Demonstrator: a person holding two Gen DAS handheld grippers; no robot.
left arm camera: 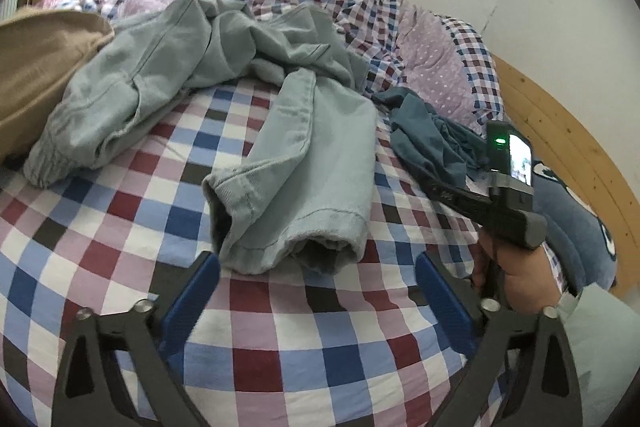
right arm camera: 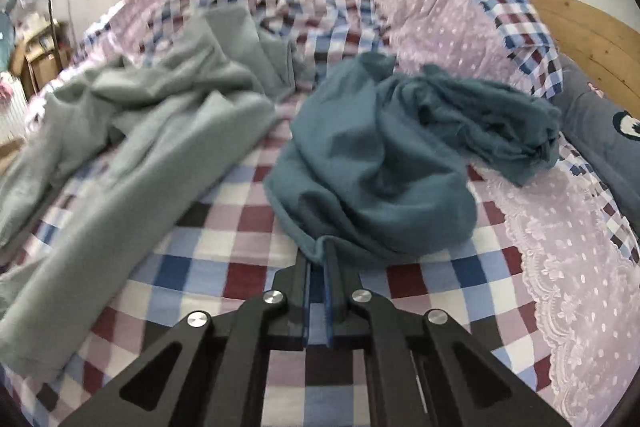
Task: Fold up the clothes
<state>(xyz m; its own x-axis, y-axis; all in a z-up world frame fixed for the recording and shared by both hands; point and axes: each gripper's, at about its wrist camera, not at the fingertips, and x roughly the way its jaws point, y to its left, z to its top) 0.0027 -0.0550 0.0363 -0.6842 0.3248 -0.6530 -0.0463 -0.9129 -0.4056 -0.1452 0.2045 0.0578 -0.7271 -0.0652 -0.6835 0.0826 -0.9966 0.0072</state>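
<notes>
Pale grey-green trousers lie crumpled on the checked bed sheet, one leg stretched toward the camera. My left gripper stands open, its blue pads on either side of that leg's hem and not pressing it. To the right lies a crumpled teal garment. My right gripper is shut on the teal garment's near edge, a fold of cloth pinched between its pads. In the left wrist view the teal garment shows beside the right gripper's body, held by a hand.
A beige garment lies at the left edge. A bunched checked and purple dotted quilt fills the far side of the bed. A blue pillow rests against the wooden headboard at right. Furniture stands far left.
</notes>
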